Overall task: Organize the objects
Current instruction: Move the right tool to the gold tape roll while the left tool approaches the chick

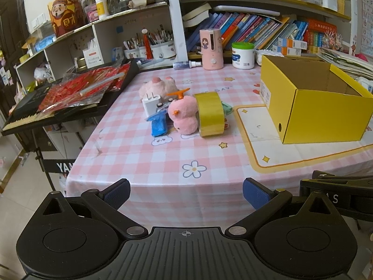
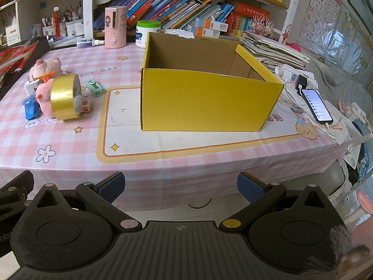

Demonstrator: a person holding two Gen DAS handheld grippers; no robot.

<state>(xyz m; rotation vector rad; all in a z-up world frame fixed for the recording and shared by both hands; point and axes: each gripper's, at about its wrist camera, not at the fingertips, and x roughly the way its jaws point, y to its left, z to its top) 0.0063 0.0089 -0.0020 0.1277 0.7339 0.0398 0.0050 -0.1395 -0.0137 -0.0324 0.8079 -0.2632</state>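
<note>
Off the worktop's left edge, a black keyboard [image 1: 35, 114] on a stand shows the letters "YA" on its front, with red foil packets [image 1: 77, 88] lying on top. Behind it, a white card [image 1: 93, 58] on the shelf reads "Drinking Straws".

On the pink checked worktop [image 1: 163, 163], whose cloth is printed "NICE DAY", the clutter sits in one cluster: a white charger plug [image 1: 151, 103], a blue packet [image 1: 159, 126], a pale pink plush [image 1: 156, 87] behind, a pink plush with an orange propeller [image 1: 183, 114], and a roll of gold tape [image 1: 209, 114] standing on edge, touching that plush. Just right of the tape lie a small red-and-white labelled box [image 2: 83, 106], its text too small to read, and a mint-green sharpener [image 2: 95, 88].

Further right, an open yellow cardboard box [image 2: 209, 102] stands on a cream mat [image 2: 130, 126]. A lit phone [image 2: 317, 105] leans beyond it, and an alphabet poster [image 2: 324, 11] hangs on the wall.

The left hand-held gripper [image 1: 186, 192] and the right hand-held gripper [image 2: 181, 186] both hover before the near edge, fingers spread wide, holding nothing.
</note>
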